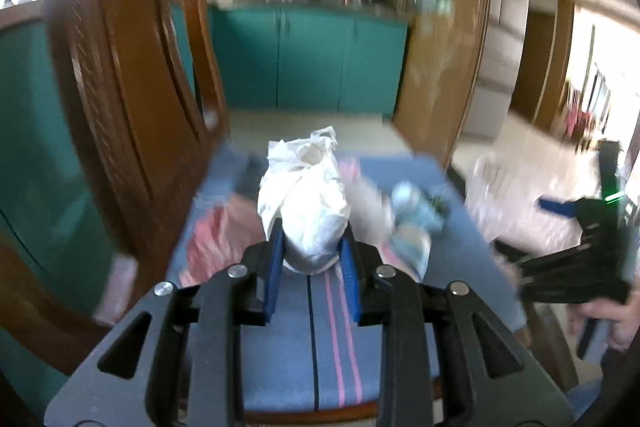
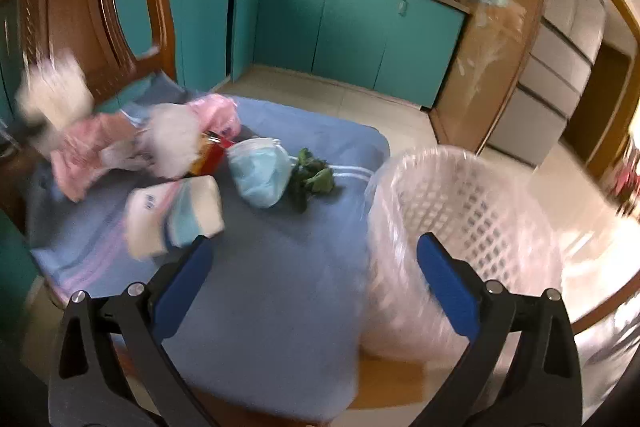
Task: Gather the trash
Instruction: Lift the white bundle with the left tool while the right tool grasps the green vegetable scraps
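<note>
Currently the left gripper (image 1: pixel 312 259) jaws grasp a white bag (image 1: pixel 308 203); right gripper (image 2: pixel 314 281) jaws stand released. Next: carry it to the lined basket (image 2: pixel 464 211).

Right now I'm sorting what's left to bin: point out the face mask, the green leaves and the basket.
face mask (image 2: pixel 260 173), right wrist view, on its blue front.
green leaves (image 2: pixel 314 179), right wrist view, on the middle leaf.
basket (image 2: pixel 460 195), right wrist view, on its inner lattice wall.
</note>
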A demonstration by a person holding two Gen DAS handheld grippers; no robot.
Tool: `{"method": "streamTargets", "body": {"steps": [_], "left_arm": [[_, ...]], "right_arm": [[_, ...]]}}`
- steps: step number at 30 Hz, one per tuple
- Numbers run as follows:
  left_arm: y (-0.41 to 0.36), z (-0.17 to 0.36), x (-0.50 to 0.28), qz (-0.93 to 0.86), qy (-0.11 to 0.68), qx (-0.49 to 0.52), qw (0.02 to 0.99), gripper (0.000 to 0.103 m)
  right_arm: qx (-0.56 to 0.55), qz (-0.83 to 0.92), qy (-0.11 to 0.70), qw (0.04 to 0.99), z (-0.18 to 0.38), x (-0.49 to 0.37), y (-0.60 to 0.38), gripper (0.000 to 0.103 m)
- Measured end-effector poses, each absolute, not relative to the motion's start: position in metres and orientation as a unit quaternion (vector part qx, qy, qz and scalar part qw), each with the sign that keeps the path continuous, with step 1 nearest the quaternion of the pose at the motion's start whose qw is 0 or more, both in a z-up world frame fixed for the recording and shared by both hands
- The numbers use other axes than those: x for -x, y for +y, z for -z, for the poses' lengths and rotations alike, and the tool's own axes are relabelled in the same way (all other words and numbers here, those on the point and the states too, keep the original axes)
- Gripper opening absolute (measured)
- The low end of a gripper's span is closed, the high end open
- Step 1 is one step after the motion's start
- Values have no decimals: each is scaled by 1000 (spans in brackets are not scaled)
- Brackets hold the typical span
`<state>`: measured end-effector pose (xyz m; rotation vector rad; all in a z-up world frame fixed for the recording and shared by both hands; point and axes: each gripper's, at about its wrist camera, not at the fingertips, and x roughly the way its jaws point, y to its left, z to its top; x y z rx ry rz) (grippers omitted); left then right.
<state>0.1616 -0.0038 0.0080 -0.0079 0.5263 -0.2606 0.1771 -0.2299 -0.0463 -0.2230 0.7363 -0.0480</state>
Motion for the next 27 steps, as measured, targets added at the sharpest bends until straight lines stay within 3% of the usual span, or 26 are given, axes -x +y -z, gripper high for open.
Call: {"method": "streamTargets", "body": {"steps": [2,7,18,23,26,27], "left_arm": [[1,-12,-159,125,244,15,962,28],[6,-5,-173,136,272,40,952,28],[22,-4,-174,142,286,66,945,29],[23,-3,-178,144,291,69,943,30],[22,-2,-179,146,295,68,942,30],[22,-2,-179,146,296,67,942,30]], "right_arm": [[131,18,379,916,55,-199,-230,97],[193,35,435,879,84,-246,-233,77],[287,-8,465,837,101,-283,-212,75],[205,-31,491,846,103,-313,-223,69],[140,-42,504,851,103,-328,-233,61],[117,-49,510,851,104,-332,-235,53]]}}
